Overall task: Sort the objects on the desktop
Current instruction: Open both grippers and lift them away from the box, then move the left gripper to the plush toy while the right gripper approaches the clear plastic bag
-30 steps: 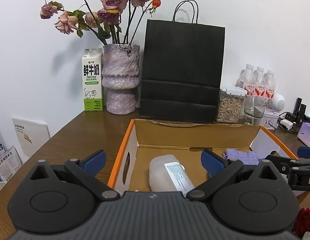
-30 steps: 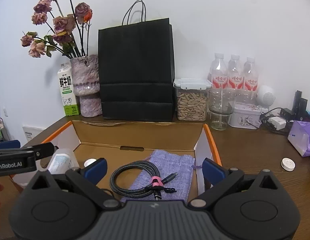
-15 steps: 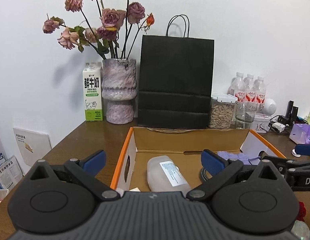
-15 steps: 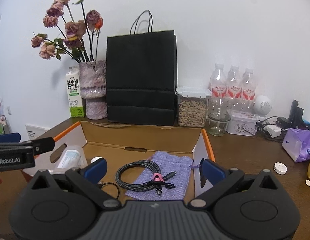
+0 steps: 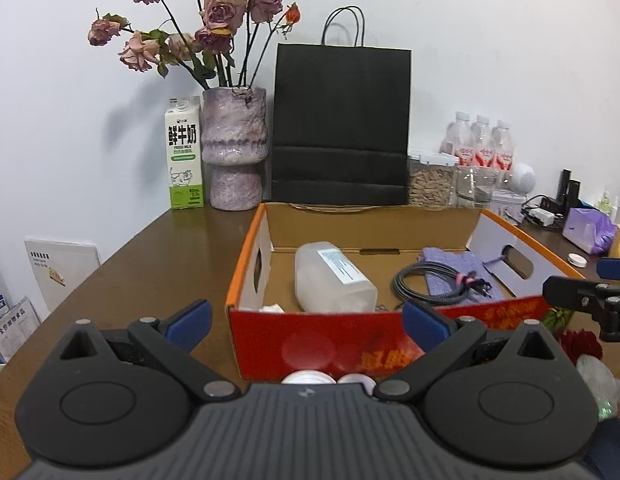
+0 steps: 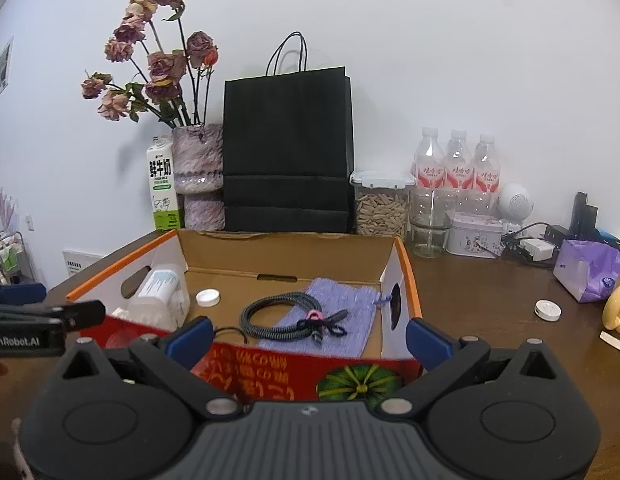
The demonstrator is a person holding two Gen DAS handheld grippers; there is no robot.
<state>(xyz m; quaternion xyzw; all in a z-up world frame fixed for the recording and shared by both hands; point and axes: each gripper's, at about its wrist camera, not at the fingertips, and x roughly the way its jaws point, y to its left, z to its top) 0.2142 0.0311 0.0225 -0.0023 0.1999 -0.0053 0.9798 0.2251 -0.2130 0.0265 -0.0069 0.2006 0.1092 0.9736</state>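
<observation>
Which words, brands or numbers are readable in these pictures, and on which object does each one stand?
"鲜牛奶": white and green milk carton.
"FRESH MILK": same carton, small but readable.
"GenRobot.AI" (first letter cut off): black side of the left gripper.
Yellow characters on the red front wall of the cardboard box: blurred, unreadable.
Labels on the three clear plastic water bottles: too small.
Label on the translucent plastic bottle lying in the box: too small.

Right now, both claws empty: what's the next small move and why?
Probably swing the right claw right toward the small white disc on the table. Both claws are open and empty; the bottle, cable and pouch already lie in the box.
</observation>
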